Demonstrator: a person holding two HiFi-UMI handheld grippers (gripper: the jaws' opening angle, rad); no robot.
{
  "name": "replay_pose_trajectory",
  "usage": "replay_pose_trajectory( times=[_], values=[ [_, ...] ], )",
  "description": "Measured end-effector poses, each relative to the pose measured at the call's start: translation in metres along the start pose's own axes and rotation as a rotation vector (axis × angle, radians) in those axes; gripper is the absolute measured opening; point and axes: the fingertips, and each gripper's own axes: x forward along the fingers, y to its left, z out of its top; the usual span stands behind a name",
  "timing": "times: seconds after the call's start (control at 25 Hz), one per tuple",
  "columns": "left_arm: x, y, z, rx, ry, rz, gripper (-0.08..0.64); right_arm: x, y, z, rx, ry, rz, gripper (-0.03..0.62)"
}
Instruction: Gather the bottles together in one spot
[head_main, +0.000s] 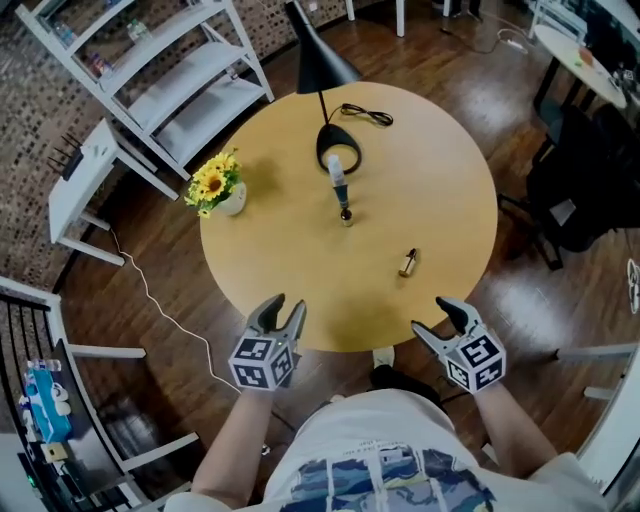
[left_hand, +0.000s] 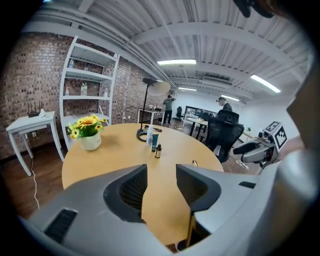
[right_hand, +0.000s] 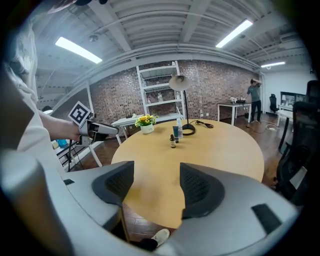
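Three bottles stand close together near the table's middle: a tall white bottle (head_main: 335, 168), a teal tube (head_main: 341, 192) and a small dark dropper bottle (head_main: 345, 215). A small amber bottle (head_main: 407, 262) lies apart on its side, nearer to me and to the right. My left gripper (head_main: 285, 305) hovers open at the table's near edge, nothing between its jaws. My right gripper (head_main: 435, 318) is open and empty too, off the near right edge. The left gripper view shows the cluster (left_hand: 154, 142) and the amber bottle (left_hand: 194, 163) far ahead. The right gripper view shows the dropper bottle (right_hand: 172, 141) far ahead.
On the round wooden table (head_main: 440, 180) a black lamp base (head_main: 340, 148) with its cord stands just behind the bottles. A pot of yellow flowers (head_main: 215, 185) sits at the left edge. White shelving (head_main: 170, 70) and a black office chair (head_main: 580, 190) flank the table.
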Motion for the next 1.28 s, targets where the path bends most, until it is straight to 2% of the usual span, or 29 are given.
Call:
replay_pose_trajectory(
  times=[0.16,0.36,0.64,0.8,0.92,1.28],
  values=[
    [-0.07,0.0,-0.027,-0.034,-0.028,-0.035,0.161,-0.023,0.053,-0.011,0.008,0.003,-0.052,0.31],
    [-0.153,-0.011,-0.066,-0.001,-0.043,-0.079,0.161,-0.058,0.121,-0.03,0.004,0.001,-0.132,0.31],
    [-0.221,-0.019,-0.112,-0.045,-0.023,-0.135,0.161,-0.097,0.195,-0.055,0.028,0.02,-0.202,0.31],
    [-0.241,-0.024,-0.122,-0.031,0.0,-0.141,0.161,-0.107,0.219,-0.066,0.034,0.031,-0.189,0.31],
    [-0.25,-0.03,-0.124,-0.055,-0.004,-0.164,0.16,-0.109,0.228,-0.067,0.031,0.028,-0.183,0.31],
    [-0.261,-0.054,-0.123,-0.068,-0.027,-0.21,0.169,-0.12,0.237,-0.074,0.023,0.044,-0.182,0.31]
  ],
)
